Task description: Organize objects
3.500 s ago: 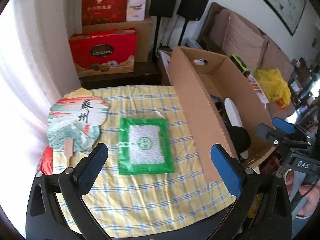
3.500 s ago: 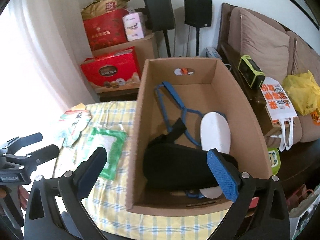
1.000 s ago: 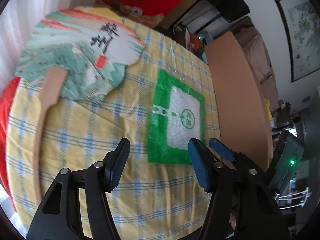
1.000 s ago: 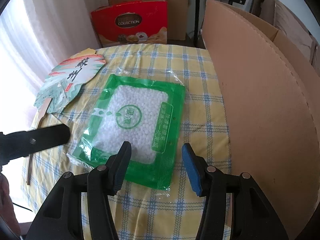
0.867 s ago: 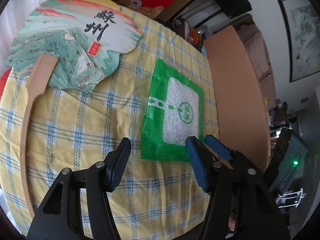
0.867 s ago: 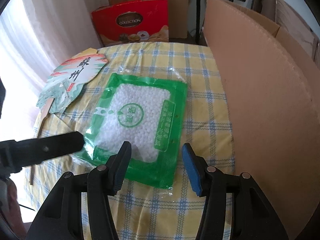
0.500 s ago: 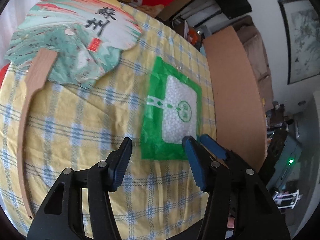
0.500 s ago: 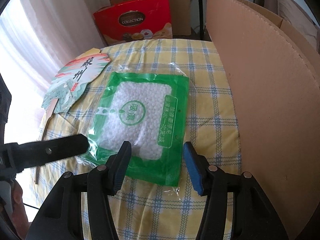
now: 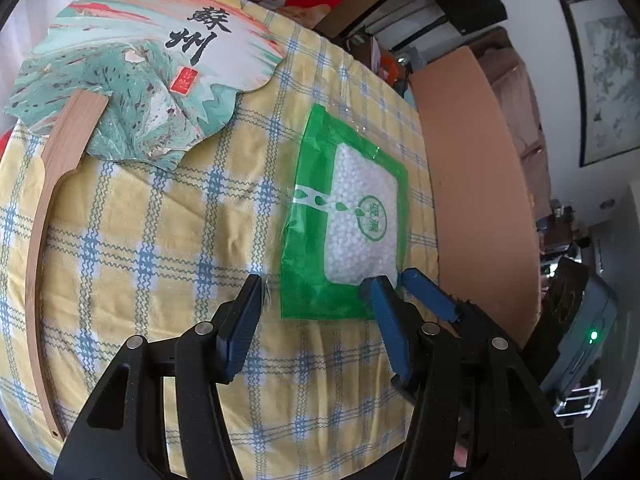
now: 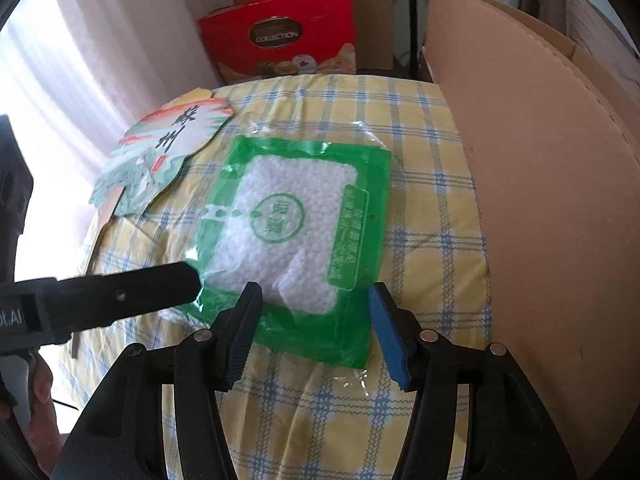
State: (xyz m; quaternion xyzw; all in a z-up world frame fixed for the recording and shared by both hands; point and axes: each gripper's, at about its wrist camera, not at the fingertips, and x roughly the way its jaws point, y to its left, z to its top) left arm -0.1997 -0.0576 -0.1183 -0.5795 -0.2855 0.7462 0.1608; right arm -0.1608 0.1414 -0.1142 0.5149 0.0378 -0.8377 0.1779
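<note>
Left wrist view
Left gripper: jaws apart, straddling near edge of green plastic pouch of white beads, nothing clamped.
Pouch: flat on yellow-and-blue checked cloth, between painted paper fan with wooden handle and brown cardboard box wall.

Right wrist view
Right gripper: jaws apart over pouch's near edge, nothing clamped.
Left gripper's finger: tip at pouch's left edge.
Background: red gift box.
</note>
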